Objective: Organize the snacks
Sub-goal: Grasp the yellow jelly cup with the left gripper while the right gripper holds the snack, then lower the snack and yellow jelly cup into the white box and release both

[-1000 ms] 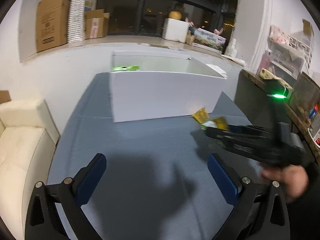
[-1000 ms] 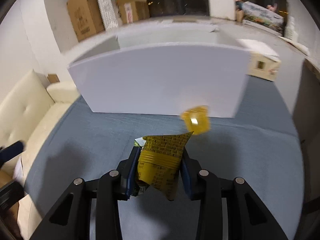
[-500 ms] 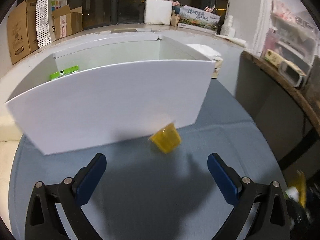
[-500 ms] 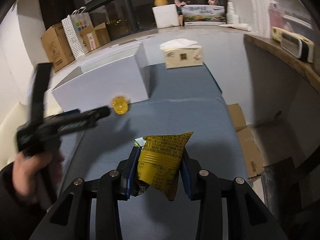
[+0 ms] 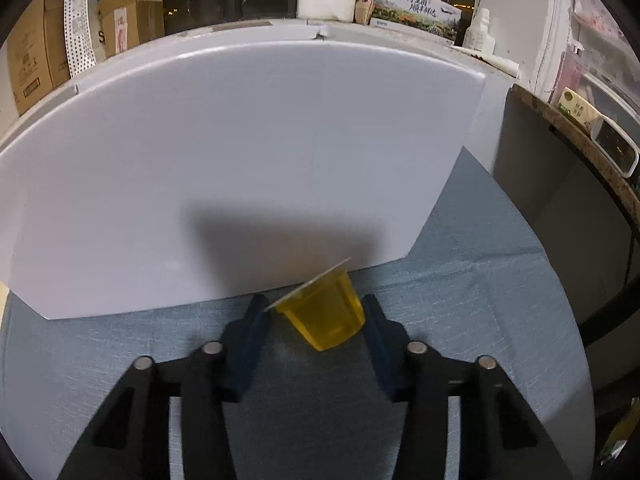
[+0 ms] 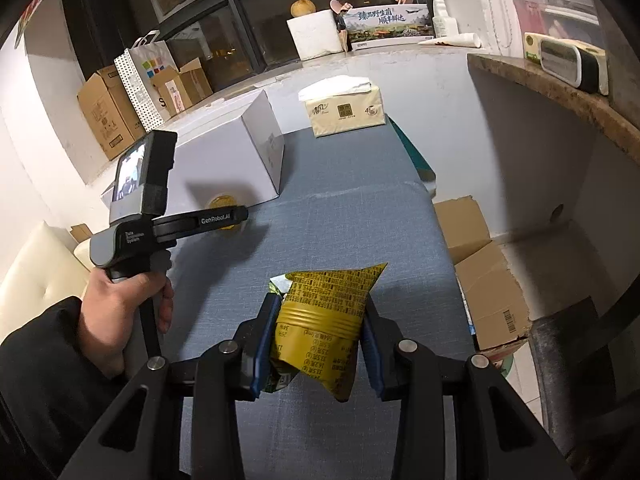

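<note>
A yellow jelly cup (image 5: 324,320) lies tilted on the blue tablecloth (image 5: 460,300), right against the front wall of the white box (image 5: 240,160). My left gripper (image 5: 315,302) is closing around it, both blue pads touching its sides. In the right wrist view the left gripper (image 6: 236,216) reaches the jelly cup (image 6: 222,202) at the foot of the white box (image 6: 224,152), with a person's hand (image 6: 120,308) on its handle. My right gripper (image 6: 320,302) is shut on a yellow snack packet (image 6: 324,308), held above the cloth.
A tissue pack (image 6: 344,112) sits at the table's far end. Flattened cardboard boxes (image 6: 488,292) lie on the floor to the right, under a wooden counter (image 6: 560,92). A cream sofa (image 6: 36,272) stands on the left, and cartons line the window ledge (image 6: 108,112).
My left gripper moved in to the jelly cup at the box and closed from wide open onto it. My right gripper swung to the right, then stayed put with the packet.
</note>
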